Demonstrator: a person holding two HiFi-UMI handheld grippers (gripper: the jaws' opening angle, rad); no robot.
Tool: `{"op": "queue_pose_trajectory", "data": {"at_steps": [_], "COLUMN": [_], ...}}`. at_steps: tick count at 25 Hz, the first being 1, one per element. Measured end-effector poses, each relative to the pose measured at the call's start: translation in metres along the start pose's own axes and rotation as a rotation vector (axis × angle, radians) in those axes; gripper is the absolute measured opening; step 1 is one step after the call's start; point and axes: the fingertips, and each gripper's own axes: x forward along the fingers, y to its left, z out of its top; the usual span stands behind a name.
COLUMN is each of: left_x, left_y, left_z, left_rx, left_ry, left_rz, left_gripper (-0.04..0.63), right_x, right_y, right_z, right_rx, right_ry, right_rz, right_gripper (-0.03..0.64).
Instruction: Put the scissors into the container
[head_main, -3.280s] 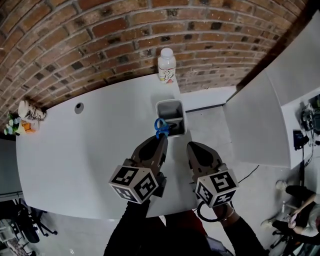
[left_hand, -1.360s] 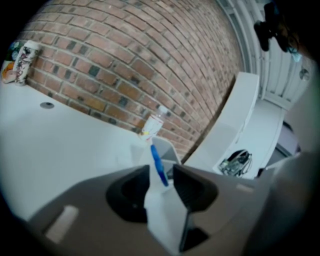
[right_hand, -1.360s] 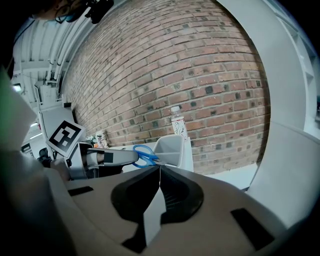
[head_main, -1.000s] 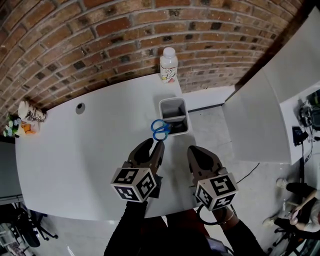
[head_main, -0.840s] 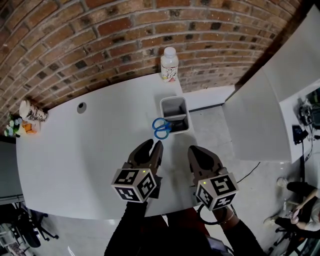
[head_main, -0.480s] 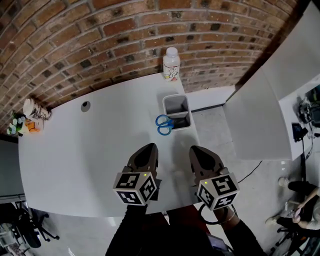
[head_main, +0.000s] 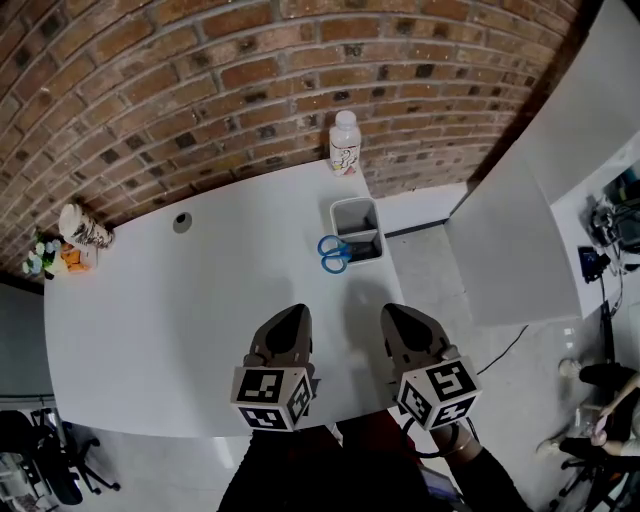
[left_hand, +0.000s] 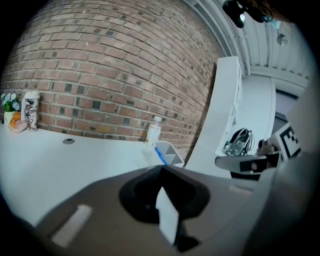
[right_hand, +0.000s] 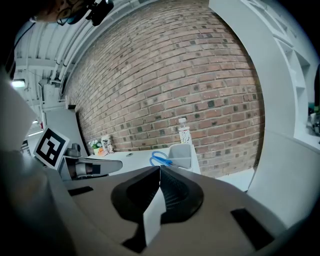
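The blue-handled scissors (head_main: 333, 253) stand in the grey container (head_main: 357, 229), their handle rings leaning out over its left front rim. In the right gripper view the scissors (right_hand: 160, 159) and container (right_hand: 181, 155) show ahead of the jaws; in the left gripper view the scissors (left_hand: 160, 155) poke from the container (left_hand: 167, 153). My left gripper (head_main: 291, 322) is shut and empty, well back from the container near the table's front edge. My right gripper (head_main: 398, 318) is beside it, also shut and empty.
A white bottle (head_main: 344, 143) stands behind the container at the brick wall. A cup and small items (head_main: 78, 232) sit at the table's far left. A cable hole (head_main: 181, 222) is in the white table (head_main: 160, 320). A white partition (head_main: 505, 240) stands to the right.
The left gripper let go of the scissors, drew back toward the table's front edge and closed its jaws. The scissors stayed in the container. The right gripper kept still.
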Motion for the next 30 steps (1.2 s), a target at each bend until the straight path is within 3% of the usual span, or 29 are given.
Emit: {"op": "queue_pose_trajectory", "data": {"at_steps": [13,30], "left_x": [-0.052,-0.1], "left_y": [-0.002,-0.003], "left_z": [0.014,0.029], "left_rx": [0.064,0.077], "left_ry": [-0.058,-0.158], "left_rz": [0.018,0.061], "left_gripper": [0.003,0.002], "right_x": [-0.027,-0.06], "right_y": [0.031,0.053], "right_z": [0.02,0.034], "right_rx": [-0.047,-0.105], "right_ry": [-0.06,-0.128], "right_rz": [0.021,0.055], "right_gripper": [0.008,0.008]}}
